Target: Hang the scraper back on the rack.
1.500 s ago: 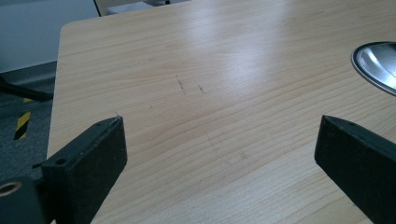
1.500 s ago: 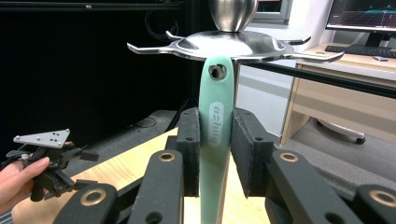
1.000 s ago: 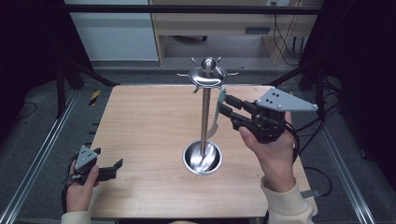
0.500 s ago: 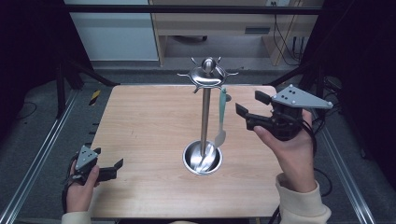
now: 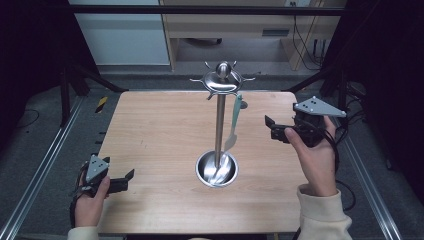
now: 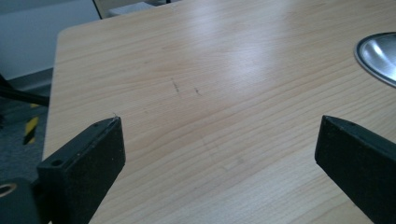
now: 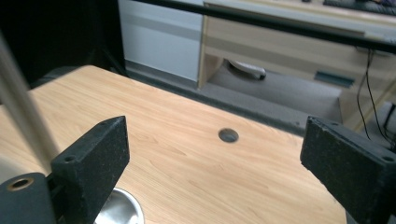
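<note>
A steel utensil stand (image 5: 218, 125) rises from its round base at the middle of the wooden table (image 5: 155, 130), with 1 pale green utensil (image 5: 235, 117) hanging off its right side. Right of the stand, the right gripper (image 5: 272, 129) hovers spread wide, holding nothing. Near the table's front-left corner, well apart from the stand, the left gripper (image 5: 127, 179) rests equally spread and empty.

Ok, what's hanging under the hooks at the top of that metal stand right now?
One pale green utensil hangs from a hook on the stand, on the side toward the right gripper. Its lower end overlaps the pole's reflection, so the tip's shape is unclear.
</note>
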`<state>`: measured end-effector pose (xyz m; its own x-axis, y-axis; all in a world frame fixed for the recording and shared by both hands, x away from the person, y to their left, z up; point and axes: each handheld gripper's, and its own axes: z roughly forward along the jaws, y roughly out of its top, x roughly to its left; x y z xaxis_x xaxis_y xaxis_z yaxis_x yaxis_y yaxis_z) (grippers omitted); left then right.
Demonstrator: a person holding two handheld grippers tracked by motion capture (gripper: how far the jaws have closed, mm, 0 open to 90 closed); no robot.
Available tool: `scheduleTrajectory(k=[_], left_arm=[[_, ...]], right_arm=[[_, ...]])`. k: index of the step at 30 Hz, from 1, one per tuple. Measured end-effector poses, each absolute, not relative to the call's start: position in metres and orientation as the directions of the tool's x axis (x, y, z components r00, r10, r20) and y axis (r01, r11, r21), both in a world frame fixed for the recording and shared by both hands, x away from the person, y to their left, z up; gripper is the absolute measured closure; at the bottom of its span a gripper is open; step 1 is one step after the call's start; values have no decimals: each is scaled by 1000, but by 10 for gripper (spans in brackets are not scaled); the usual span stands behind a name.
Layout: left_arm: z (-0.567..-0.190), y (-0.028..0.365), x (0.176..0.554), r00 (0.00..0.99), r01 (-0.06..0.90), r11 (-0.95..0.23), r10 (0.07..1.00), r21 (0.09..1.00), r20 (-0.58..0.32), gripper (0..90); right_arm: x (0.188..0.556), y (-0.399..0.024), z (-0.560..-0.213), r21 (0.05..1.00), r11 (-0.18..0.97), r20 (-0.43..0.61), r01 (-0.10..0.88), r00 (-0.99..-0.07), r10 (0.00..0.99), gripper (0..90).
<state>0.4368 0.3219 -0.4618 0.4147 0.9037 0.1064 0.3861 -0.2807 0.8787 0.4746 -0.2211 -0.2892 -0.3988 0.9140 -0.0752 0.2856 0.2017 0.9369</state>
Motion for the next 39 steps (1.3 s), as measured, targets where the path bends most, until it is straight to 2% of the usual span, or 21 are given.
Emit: scheduleTrajectory(k=[17,39], left_arm=[[-468,317,440,385,425,-297,914,855,126,20],[-470,316,442,388,439,-296,914,848,118,20]], right_arm=[[508,-243,-354,876,207,-95,436,-265,960,123],[528,-258,-417,776,240,-106,583,-255,961,124]])
